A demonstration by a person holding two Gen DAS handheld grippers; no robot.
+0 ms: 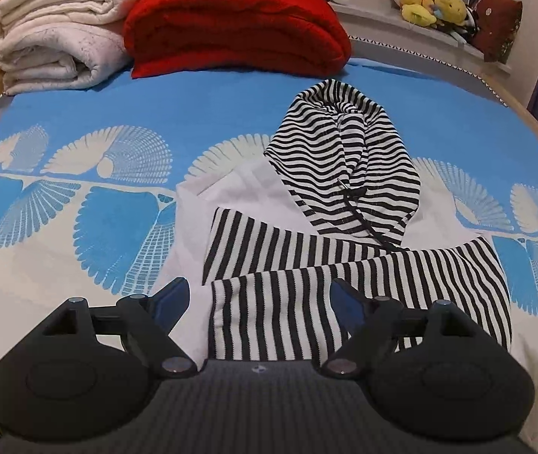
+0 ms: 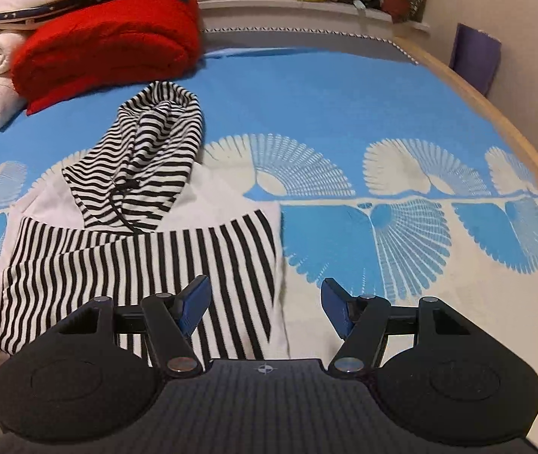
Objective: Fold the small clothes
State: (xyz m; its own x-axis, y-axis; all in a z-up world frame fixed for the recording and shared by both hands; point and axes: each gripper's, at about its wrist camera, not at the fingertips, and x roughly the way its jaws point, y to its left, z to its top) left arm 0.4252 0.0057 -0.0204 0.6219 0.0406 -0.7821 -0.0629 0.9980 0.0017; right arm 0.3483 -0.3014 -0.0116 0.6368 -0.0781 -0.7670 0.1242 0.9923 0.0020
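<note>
A small white hoodie with black-and-white striped hood [image 1: 340, 159] and striped sleeves [image 1: 287, 295] lies on the blue and white bed cover [image 1: 79, 196]. Both sleeves are folded across the white body. My left gripper [image 1: 259, 302] is open, low over the near striped sleeve end, holding nothing. In the right wrist view the hoodie [image 2: 132, 227] lies left of centre, hood [image 2: 148, 143] pointing away. My right gripper [image 2: 265, 304] is open over the hoodie's right edge [image 2: 278, 265], one finger above the stripes, the other above the bed cover.
A folded red blanket [image 1: 234, 26] and rolled white blankets [image 1: 57, 38] lie at the far side of the bed. Yellow plush toys [image 1: 431, 2] sit on the sill behind. The wooden bed edge [image 2: 495, 106] curves along the right. A purple item [image 2: 475, 56] leans on the wall.
</note>
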